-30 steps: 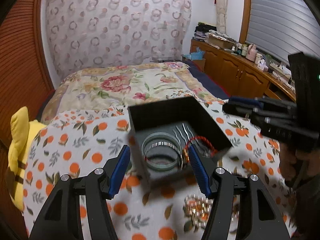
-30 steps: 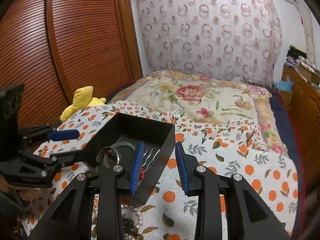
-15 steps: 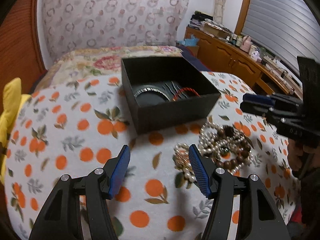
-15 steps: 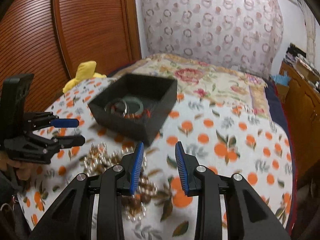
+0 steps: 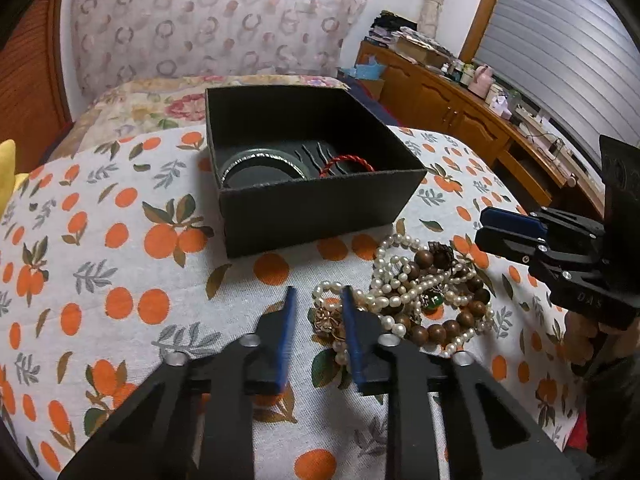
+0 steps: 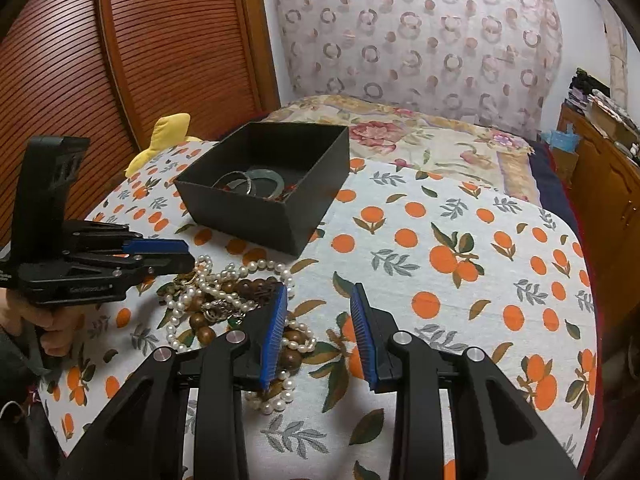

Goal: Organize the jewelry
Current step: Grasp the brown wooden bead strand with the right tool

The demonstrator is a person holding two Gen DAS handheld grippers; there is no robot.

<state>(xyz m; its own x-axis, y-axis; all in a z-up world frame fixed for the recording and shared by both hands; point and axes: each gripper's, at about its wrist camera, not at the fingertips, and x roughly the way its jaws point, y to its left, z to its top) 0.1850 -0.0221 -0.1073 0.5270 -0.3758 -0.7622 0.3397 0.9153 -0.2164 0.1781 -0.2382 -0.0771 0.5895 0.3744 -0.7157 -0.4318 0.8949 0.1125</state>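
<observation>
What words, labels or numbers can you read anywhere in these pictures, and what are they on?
"DAS": raised letters on the body of the right gripper, read from the left wrist view; any further letters are out of sight.
Pale lettering on the body of the left gripper, seen from the right wrist view: too blurred to read.
Black box, jewelry pile, orange-print cloth: no text visible.
</observation>
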